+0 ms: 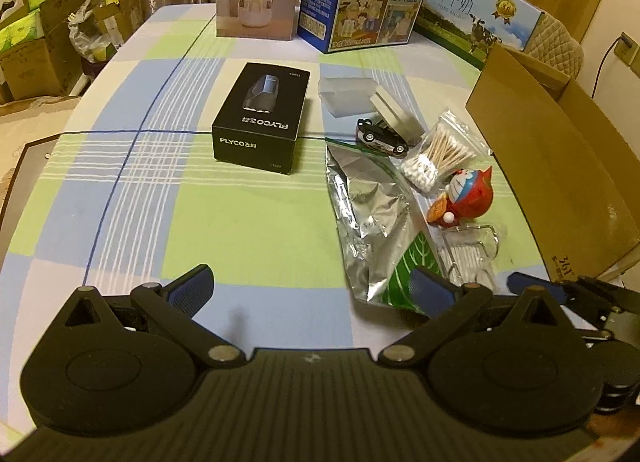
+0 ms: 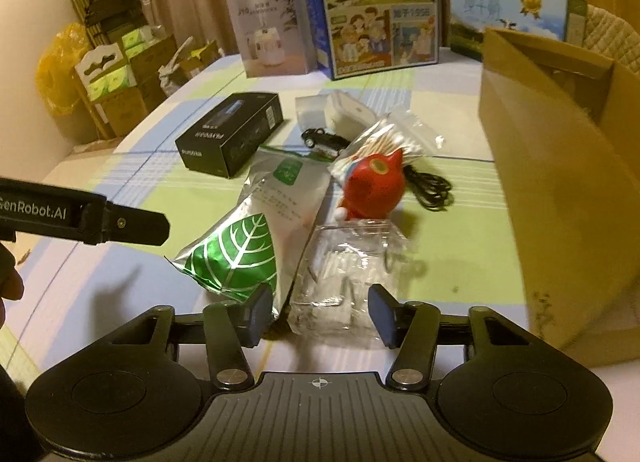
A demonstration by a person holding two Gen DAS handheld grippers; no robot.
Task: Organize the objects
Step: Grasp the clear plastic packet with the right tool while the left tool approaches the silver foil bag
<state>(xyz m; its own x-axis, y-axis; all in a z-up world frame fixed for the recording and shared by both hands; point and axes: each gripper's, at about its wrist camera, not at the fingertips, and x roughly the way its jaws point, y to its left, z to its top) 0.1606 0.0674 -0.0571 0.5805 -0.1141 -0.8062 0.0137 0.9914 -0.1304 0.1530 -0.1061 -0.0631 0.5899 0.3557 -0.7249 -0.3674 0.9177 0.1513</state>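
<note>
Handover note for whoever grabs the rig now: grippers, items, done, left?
Left hand-held gripper: open, empty, over the tablecloth.
Right hand-held gripper: open, around the near end of the clear plastic packet, not yet gripping.
Foil pouch, red toy, cotton swabs, toy car and black box lie loose beside the cardboard box.
Done: nothing visibly packed.
Left: all items.
</note>
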